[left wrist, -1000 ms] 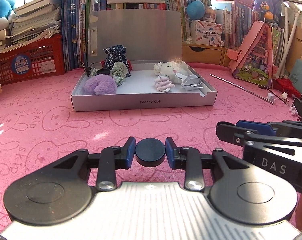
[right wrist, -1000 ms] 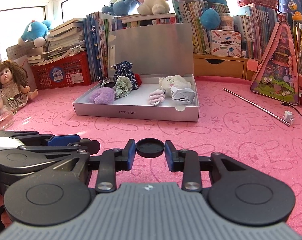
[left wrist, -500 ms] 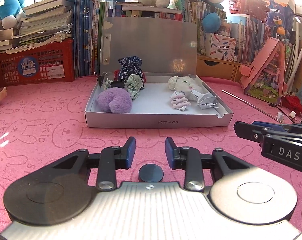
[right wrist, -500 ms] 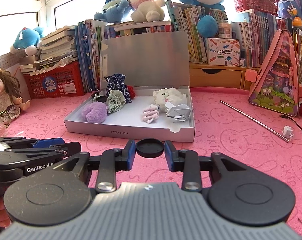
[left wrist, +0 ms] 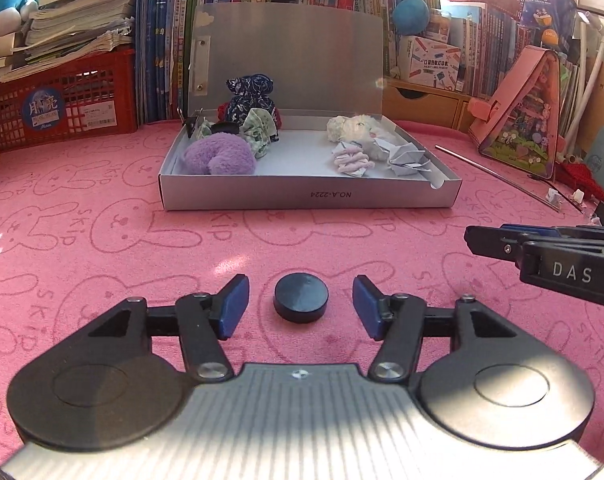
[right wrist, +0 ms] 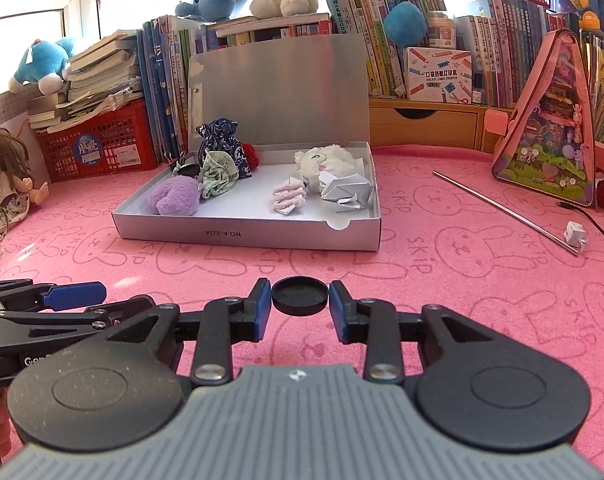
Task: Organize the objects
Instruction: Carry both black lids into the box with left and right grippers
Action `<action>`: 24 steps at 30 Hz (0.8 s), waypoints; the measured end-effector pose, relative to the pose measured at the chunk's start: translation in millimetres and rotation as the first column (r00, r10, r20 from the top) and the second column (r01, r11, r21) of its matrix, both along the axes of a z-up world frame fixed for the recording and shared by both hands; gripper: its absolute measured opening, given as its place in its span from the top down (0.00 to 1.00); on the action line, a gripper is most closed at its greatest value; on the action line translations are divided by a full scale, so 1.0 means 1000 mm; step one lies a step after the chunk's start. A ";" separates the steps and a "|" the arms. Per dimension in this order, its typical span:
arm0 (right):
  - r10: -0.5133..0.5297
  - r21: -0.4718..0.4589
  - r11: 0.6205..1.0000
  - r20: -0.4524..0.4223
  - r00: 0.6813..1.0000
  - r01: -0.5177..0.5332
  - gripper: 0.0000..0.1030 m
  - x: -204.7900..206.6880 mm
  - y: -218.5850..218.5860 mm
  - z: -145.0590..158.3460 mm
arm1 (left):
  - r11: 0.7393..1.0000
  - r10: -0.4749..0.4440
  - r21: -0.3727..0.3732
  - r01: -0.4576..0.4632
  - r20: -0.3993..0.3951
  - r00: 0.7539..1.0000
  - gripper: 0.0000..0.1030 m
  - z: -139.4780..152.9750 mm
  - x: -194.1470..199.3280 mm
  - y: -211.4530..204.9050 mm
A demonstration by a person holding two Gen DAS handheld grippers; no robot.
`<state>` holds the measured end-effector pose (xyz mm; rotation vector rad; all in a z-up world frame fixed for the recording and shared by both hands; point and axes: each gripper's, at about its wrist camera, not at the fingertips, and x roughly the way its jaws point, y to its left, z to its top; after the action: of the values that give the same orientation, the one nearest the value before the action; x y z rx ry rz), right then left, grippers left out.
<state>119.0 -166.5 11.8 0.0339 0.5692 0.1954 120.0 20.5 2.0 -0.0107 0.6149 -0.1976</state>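
Two small black round pieces are in play. The black disc [left wrist: 301, 297], flat-topped and solid with a matte face, lies on the pink worktop [left wrist: 101, 248] between the spread fingers of the left gripper [left wrist: 300, 306], touching neither blue pad. The black cap [right wrist: 299, 294], shallow, with its hollow side up and a raised rim, is pinched by its edge between the blue pads of the right gripper [right wrist: 299, 304], just above the worktop. Beyond both, the open grey box [left wrist: 310, 199] sits with its lid upright, holding a purple plush piece [left wrist: 219, 156] at its left and folded paper [left wrist: 408, 157] at its right. A second ago the left gripper clamped the disc off the worktop; its jaws have just been opening, and the disc now rests free between them. The right gripper's hold on the cap is unchanged.
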 end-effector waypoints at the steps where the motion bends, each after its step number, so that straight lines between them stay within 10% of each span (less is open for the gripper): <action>1: 0.003 -0.005 1.000 -0.002 1.000 -0.003 0.63 -0.001 0.001 -0.002 | 1.000 0.003 0.007 -0.003 -0.001 1.000 0.35 -0.002 0.000 -0.001; 6: 0.015 -0.009 1.000 -0.009 1.000 -0.015 0.63 -0.004 0.005 -0.006 | 0.999 0.029 0.029 -0.029 -0.012 0.999 0.36 -0.010 0.012 -0.004; 10: 0.017 -0.008 1.000 -0.008 1.000 -0.017 0.63 -0.005 0.004 -0.006 | 0.998 0.023 0.062 -0.023 -0.003 1.000 0.64 -0.010 0.014 -0.010; 24: 0.024 0.012 1.000 0.012 1.000 -0.024 0.63 0.013 0.004 0.009 | 1.000 0.002 0.024 -0.003 0.037 0.999 0.64 0.021 0.030 -0.012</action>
<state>131.5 -162.2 20.3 0.0377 0.5572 0.2225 150.0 8.5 22.8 0.0154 0.5799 -0.1877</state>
